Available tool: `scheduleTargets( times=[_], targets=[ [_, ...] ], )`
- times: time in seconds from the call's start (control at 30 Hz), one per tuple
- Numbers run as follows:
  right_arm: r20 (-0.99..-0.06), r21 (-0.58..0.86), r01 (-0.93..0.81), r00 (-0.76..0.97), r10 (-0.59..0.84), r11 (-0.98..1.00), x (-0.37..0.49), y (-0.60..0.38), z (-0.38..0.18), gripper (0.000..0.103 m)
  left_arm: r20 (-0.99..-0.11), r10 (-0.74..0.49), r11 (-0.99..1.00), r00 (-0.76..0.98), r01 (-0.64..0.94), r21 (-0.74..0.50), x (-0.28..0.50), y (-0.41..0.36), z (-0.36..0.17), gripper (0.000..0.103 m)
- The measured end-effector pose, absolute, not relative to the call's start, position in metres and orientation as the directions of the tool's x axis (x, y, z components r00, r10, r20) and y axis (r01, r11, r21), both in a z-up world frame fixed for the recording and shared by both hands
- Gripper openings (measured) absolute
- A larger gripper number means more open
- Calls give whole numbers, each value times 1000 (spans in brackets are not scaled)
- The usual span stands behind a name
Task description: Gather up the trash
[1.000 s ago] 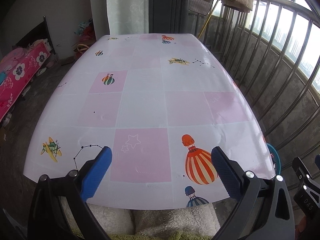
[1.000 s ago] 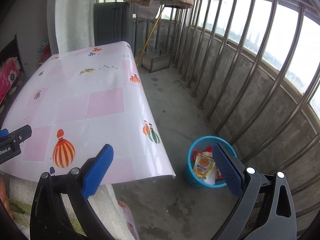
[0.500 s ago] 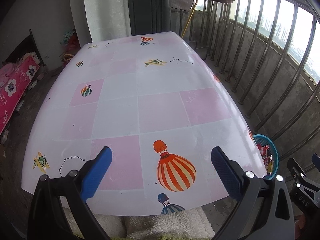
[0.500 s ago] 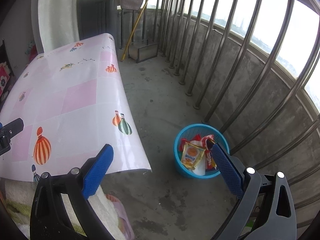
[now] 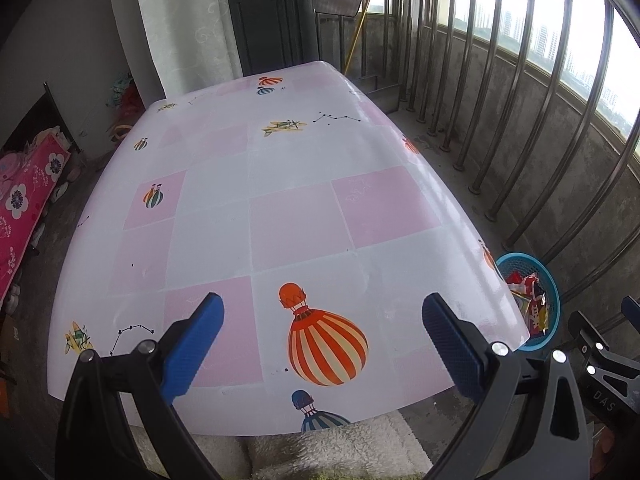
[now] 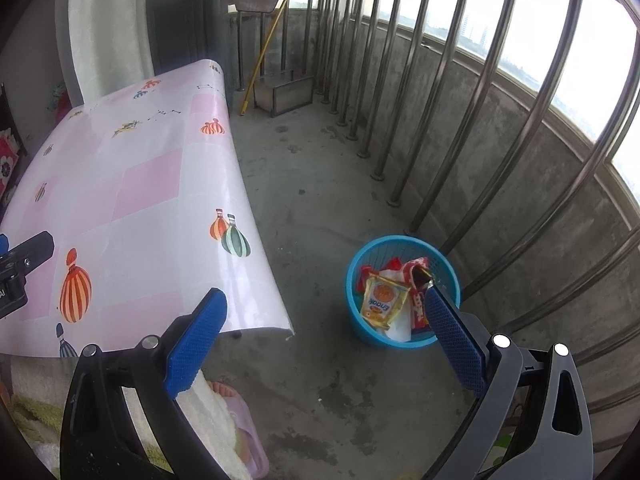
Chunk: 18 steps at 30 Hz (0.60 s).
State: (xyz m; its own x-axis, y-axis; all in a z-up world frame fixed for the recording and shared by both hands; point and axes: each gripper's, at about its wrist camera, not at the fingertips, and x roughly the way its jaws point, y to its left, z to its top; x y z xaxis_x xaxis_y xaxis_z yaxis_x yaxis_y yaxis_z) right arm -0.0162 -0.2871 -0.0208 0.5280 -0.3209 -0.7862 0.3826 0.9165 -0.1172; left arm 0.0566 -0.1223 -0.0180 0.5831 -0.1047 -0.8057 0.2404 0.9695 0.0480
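Note:
A blue mesh bin [image 6: 400, 252] stands on the concrete floor by the railing, right of the table. It holds snack wrappers, a yellow packet [image 6: 382, 300] on top and red ones [image 6: 416, 280] beside it. The bin also shows at the table's right edge in the left wrist view [image 5: 550, 292]. My left gripper [image 5: 322, 328] is open and empty above the table's near edge. My right gripper [image 6: 324, 324] is open and empty above the floor, just left of the bin.
The table [image 5: 280, 184] has a pink and white cloth with balloon prints. A steel railing [image 6: 480, 92] runs along the right. A metal box [image 6: 284, 96] and a yellow pole [image 6: 264, 48] stand at the far end. A slippered foot [image 6: 236, 404] is below.
Both grippers have swung to the right. The bin has come further into both views. Both stay open and empty.

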Motion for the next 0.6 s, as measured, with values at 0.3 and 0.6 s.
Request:
scheduleTargets(
  times=[0.3,0.6],
  targets=[
    [-794,-116,357,527,-302,927,-18,-287,-24,95,-812,-83,970,578,232,67,53,-121,-20,97],
    [-794,-113,341,534,-291,933,-17,-286,-22,95,-816,-65,971,575,225,81,48,-115,-22,97]
  ],
)
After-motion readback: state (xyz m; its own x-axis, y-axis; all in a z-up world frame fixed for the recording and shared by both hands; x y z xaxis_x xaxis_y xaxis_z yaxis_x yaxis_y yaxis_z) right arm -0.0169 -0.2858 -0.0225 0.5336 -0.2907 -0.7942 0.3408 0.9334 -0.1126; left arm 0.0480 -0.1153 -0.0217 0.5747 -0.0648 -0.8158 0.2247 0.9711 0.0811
